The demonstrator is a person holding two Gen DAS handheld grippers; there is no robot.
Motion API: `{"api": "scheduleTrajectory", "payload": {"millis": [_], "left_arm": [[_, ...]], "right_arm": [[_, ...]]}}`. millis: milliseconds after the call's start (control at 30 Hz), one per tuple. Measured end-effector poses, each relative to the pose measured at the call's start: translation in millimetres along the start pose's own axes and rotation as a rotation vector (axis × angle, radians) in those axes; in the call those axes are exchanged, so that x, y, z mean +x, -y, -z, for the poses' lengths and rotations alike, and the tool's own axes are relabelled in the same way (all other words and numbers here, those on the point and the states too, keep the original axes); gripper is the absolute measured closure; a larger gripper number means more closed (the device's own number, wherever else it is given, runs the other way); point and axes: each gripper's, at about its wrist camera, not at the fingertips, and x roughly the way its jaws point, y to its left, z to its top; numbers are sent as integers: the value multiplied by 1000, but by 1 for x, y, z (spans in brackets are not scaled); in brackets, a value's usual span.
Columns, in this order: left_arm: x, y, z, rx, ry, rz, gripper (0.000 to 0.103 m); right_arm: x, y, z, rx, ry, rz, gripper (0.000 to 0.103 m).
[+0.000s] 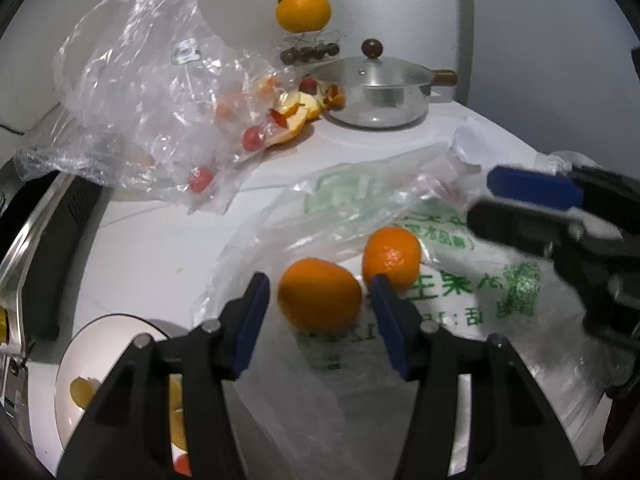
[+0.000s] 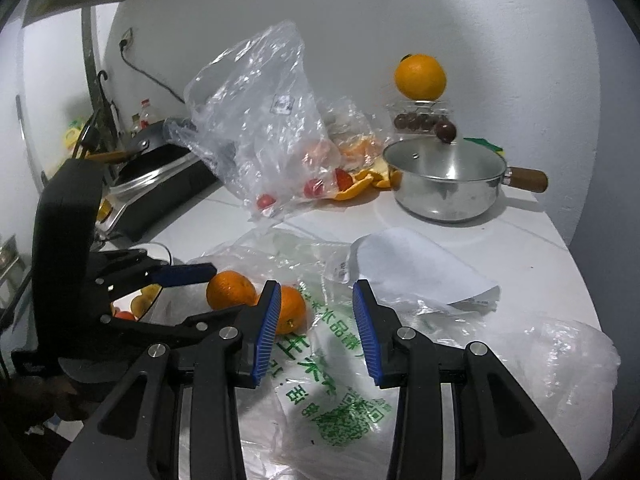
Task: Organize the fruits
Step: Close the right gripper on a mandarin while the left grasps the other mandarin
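Two oranges lie on a green-printed plastic bag [image 1: 460, 280] on the white counter. My left gripper [image 1: 320, 292] is open, its fingers on either side of the near orange [image 1: 320, 296]; the second orange [image 1: 392, 252] sits just behind the right finger. In the right wrist view the same oranges [image 2: 230, 290] [image 2: 292, 308] lie left of my right gripper [image 2: 316, 312], which is open and empty above the bag [image 2: 328, 392]. The left gripper [image 2: 192, 288] shows there too. The right gripper [image 1: 516, 204] shows at the right of the left wrist view.
A white bowl [image 1: 100, 332] holding fruit pieces sits at my lower left. A clear bag [image 1: 152, 92] with small red fruits and orange peel [image 1: 296, 112] lies behind. A steel lidded pot [image 1: 376, 92], a large orange [image 1: 303, 10] on a box of dark fruit, and a stove [image 2: 160, 184] stand further back.
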Motion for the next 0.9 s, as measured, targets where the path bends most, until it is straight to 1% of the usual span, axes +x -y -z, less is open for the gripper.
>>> {"api": "scheduleTrajectory", "payload": {"millis": [100,200,233,300,400,600,800,900], "left_arm": [[3,-5,0,-19,-10,16,49],[7,-3,3,-7,-26,33,49],[7,-3,5,-9,-23,41,56],[5,-4,6,-19,-16,63,56],[2,-6,9,-23,-1,77,56],[-8,-14,12,-55,19,110,57],[-20,-27,16,-79,40,123,56],[-28,-33,18,-84,58,128,56]], "right_arm": [[7,-6,1,-25,-24,-7,64],[11,-14,1,-45,-39,-21,64],[13,-16,1,-52,-48,-27,64],[18,-21,2,-66,-71,-32,64],[26,-25,2,-81,-101,-34,64],[36,-28,-5,-85,-125,-45,64],[47,-26,-9,-56,-147,-37,63],[55,-26,-8,-56,-182,-21,63]]}}
